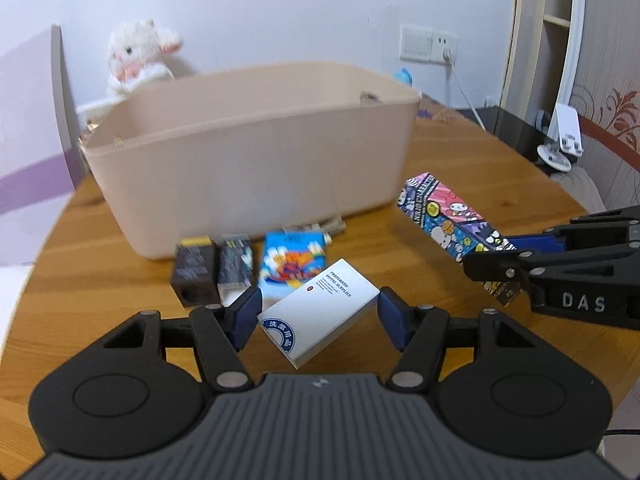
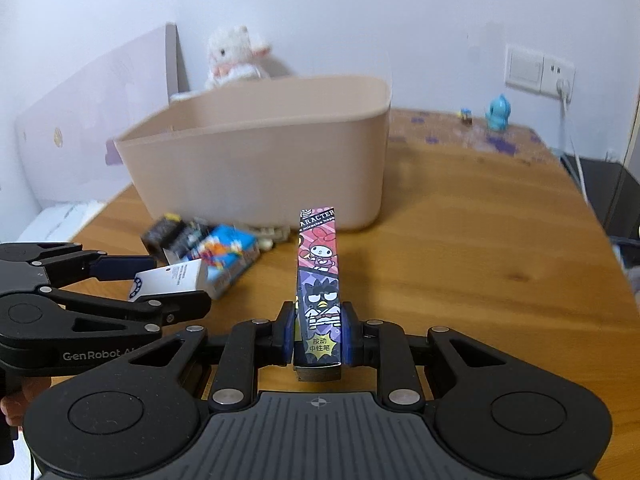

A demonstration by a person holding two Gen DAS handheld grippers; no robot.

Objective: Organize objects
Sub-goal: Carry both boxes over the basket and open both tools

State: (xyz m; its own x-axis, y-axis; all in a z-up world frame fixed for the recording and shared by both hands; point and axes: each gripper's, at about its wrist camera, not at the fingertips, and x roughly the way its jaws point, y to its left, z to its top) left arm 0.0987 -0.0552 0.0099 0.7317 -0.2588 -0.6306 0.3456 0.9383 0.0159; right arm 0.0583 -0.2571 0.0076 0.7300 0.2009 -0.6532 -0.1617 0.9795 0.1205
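Observation:
My left gripper (image 1: 318, 314) is shut on a white hotel-supplies box (image 1: 320, 312), held tilted just above the wooden table; the box also shows in the right wrist view (image 2: 168, 280). My right gripper (image 2: 318, 334) is shut on the near end of a long cartoon-printed pen box (image 2: 319, 280), which points toward the beige plastic bin (image 2: 260, 156). In the left wrist view the pen box (image 1: 448, 216) and right gripper (image 1: 500, 268) are at the right. The bin (image 1: 248, 152) stands behind the loose items.
In front of the bin lie a dark brown box (image 1: 194, 274), a black box (image 1: 236, 266), a blue cartoon box (image 1: 294, 266) and a small packet (image 1: 320, 227). A white plush toy (image 1: 136, 56) sits behind the bin. A blue figurine (image 2: 498, 112) stands far right.

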